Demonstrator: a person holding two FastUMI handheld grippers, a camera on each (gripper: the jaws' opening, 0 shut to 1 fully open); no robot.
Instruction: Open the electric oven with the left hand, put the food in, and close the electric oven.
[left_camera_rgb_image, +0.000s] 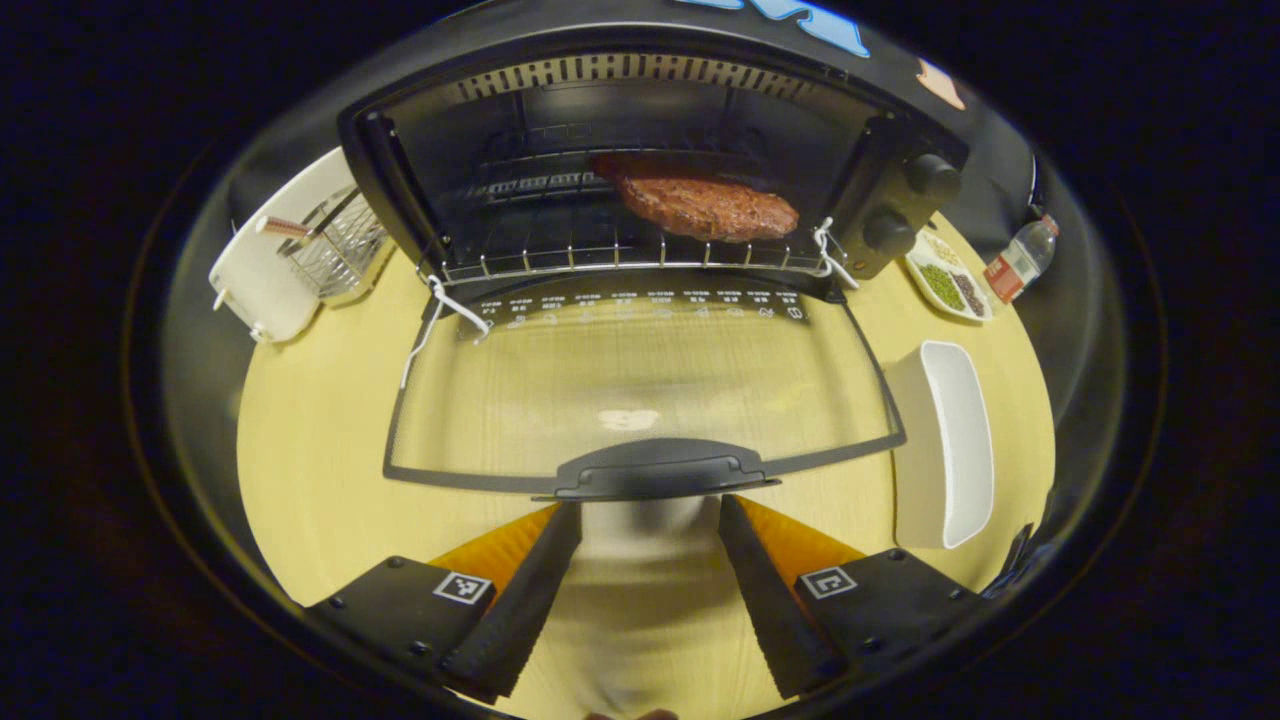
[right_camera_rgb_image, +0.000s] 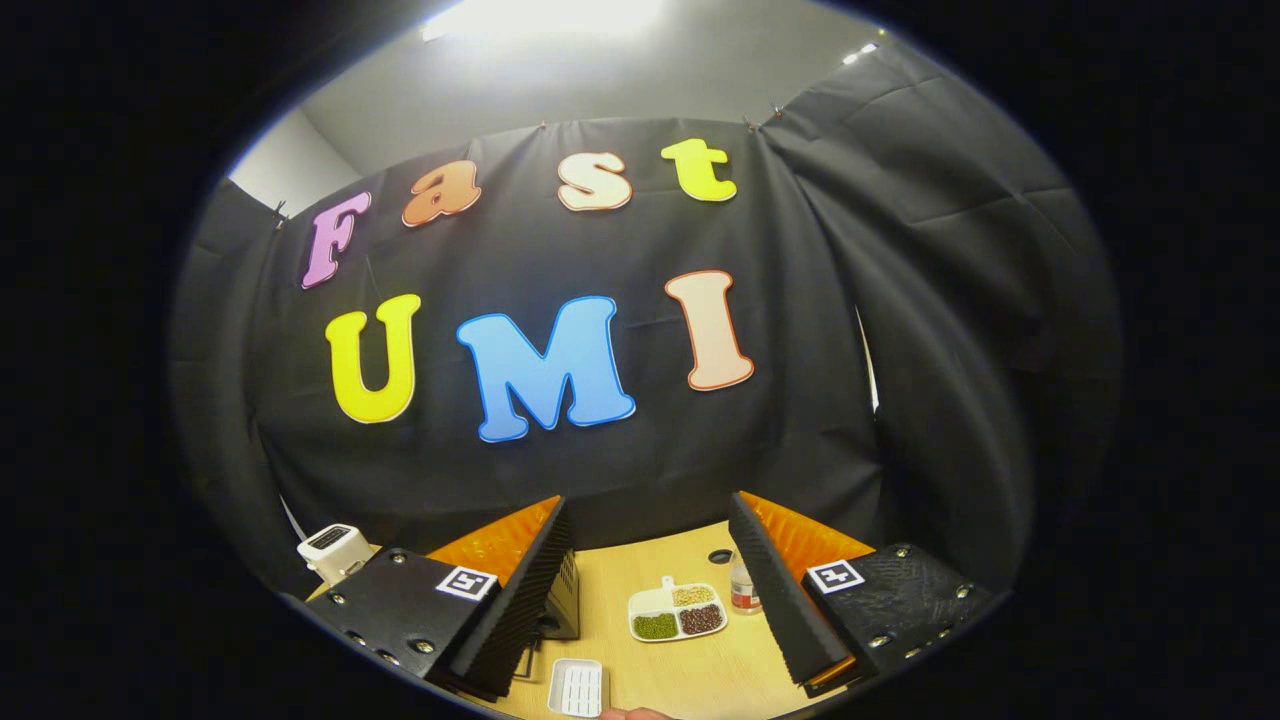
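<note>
In the left gripper view the black electric oven (left_camera_rgb_image: 900, 180) stands with its glass door (left_camera_rgb_image: 640, 390) folded down flat toward me. A brown slab of meat (left_camera_rgb_image: 705, 207) lies on the wire rack (left_camera_rgb_image: 620, 262) inside, toward the right. My left gripper (left_camera_rgb_image: 650, 590) is open just in front of the door's black handle (left_camera_rgb_image: 655, 468), fingers on either side of it and not touching. In the right gripper view my right gripper (right_camera_rgb_image: 650, 600) is open and empty, raised well above the table and facing the booth wall.
A white rectangular dish (left_camera_rgb_image: 945, 445) lies right of the door. A divided plate of beans (left_camera_rgb_image: 950, 285) and a small bottle (left_camera_rgb_image: 1020, 262) sit beyond it. A white rack with a wire basket (left_camera_rgb_image: 300, 255) stands at the left. The right gripper view shows a white tray (right_camera_rgb_image: 577, 688).
</note>
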